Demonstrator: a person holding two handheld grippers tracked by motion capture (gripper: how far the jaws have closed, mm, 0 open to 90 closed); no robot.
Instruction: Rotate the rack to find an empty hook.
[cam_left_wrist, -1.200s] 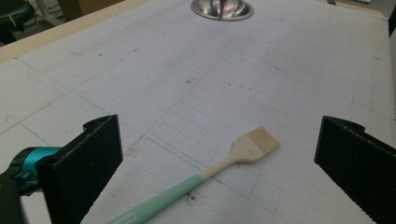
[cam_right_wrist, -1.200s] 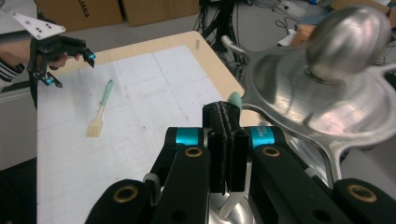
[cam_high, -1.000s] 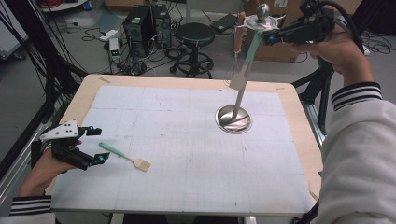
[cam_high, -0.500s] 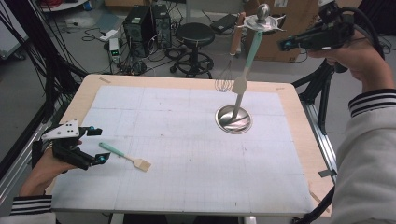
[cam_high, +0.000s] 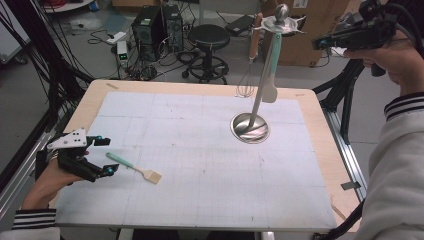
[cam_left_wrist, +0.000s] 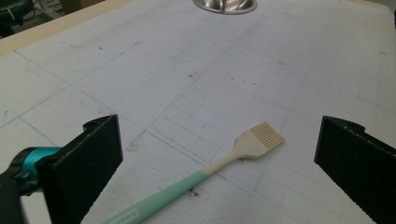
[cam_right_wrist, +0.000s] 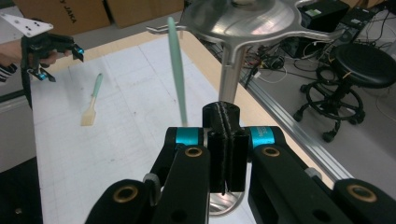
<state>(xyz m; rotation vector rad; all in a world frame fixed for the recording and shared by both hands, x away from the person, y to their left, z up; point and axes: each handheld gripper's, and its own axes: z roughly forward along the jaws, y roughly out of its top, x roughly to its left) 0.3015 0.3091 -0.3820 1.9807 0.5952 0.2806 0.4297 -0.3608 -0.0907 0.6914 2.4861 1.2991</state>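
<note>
High view: left tongs (cam_high: 102, 156) rest near the table's (cam_high: 200, 210) left edge, jaws wide apart and empty, the brush (cam_high: 134, 167) lying just ahead of them. Right tongs (cam_high: 320, 42), pressed shut on nothing, hover beyond the far right corner beside the utensil stand (cam_high: 257, 107).

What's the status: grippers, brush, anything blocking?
Left gripper open, jaws straddling the brush flat on the mat. Right gripper shut, empty, up by the utensil stand. Nothing blocking.

place: lab | signs: computer towers (cam_high: 159, 25), floor cables (cam_high: 30, 60), cardboard boxes (cam_high: 320, 35)
</note>
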